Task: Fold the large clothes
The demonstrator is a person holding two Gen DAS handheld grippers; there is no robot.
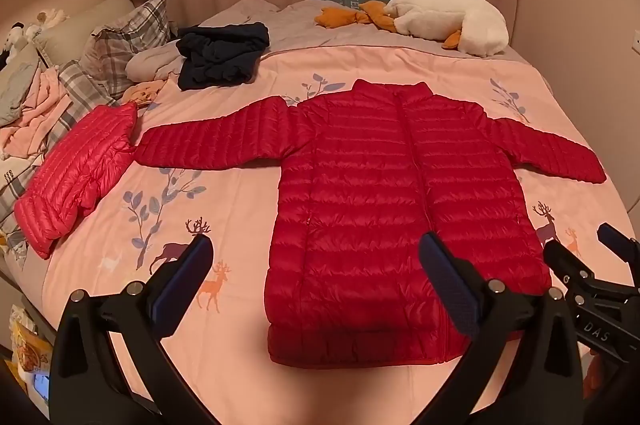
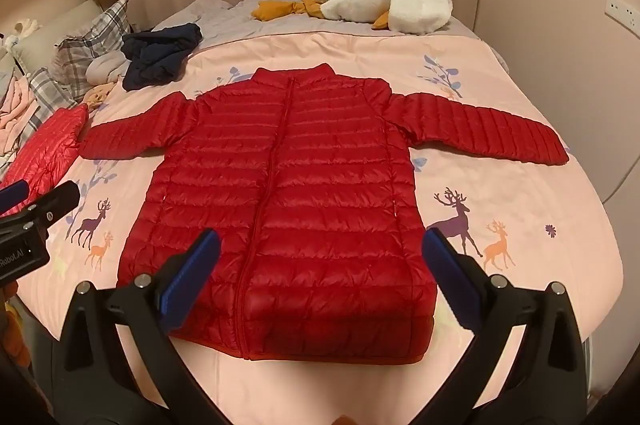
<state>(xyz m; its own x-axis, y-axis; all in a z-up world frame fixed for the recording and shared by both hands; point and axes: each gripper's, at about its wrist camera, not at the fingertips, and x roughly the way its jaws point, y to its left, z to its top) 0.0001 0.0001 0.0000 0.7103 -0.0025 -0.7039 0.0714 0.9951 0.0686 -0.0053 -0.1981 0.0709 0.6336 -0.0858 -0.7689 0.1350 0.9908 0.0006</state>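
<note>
At the bottom of the left wrist view, the left gripper [image 1: 316, 245] has its black arms and blue pads spread wide, holding nothing and touching nothing. The right gripper [image 2: 322, 239] is spread just as wide and empty too. Both hang over the bottom edge of the puffy red quilted jacket [image 1: 400, 209], which lies flat and zipped in the middle of the pink deer-print bedspread [image 2: 500, 153], sleeves out to each side. Only the left view shows the whole smaller pink-red puffy jacket [image 1: 74, 173] at the left. Only the right view shows a white wall socket [image 2: 622, 9] at the upper right.
</note>
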